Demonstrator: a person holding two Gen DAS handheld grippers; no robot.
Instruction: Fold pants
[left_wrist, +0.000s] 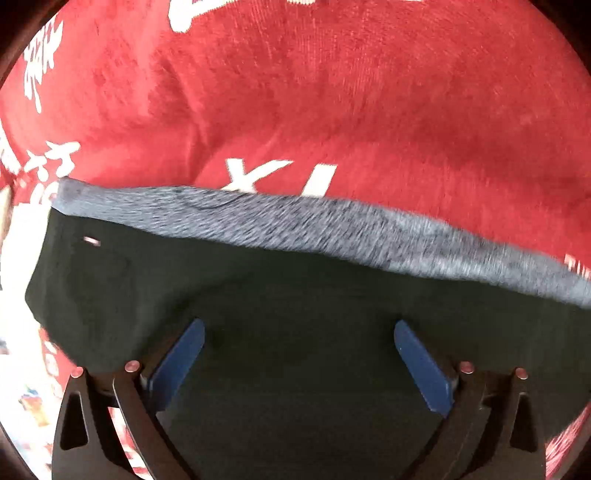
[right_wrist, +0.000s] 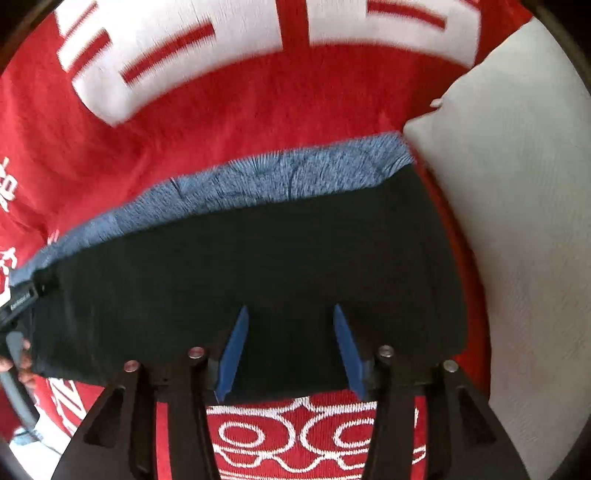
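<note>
The pants (left_wrist: 295, 295) are dark, almost black, with a grey-blue heathered band (left_wrist: 295, 218) along the far edge. They lie folded on a red blanket. In the left wrist view my left gripper (left_wrist: 299, 332) is open, its blue pads (left_wrist: 181, 362) spread wide just above the dark cloth. In the right wrist view the pants (right_wrist: 240, 269) fill the middle, with the heathered band (right_wrist: 258, 181) beyond. My right gripper (right_wrist: 290, 314) is open over the near edge of the pants, holding nothing.
A red blanket (left_wrist: 332, 92) with white characters lies under everything; it also shows in the right wrist view (right_wrist: 221, 103). A white pillow (right_wrist: 517, 221) lies right of the pants. The other gripper's handle and a hand (right_wrist: 18, 354) show at the left edge.
</note>
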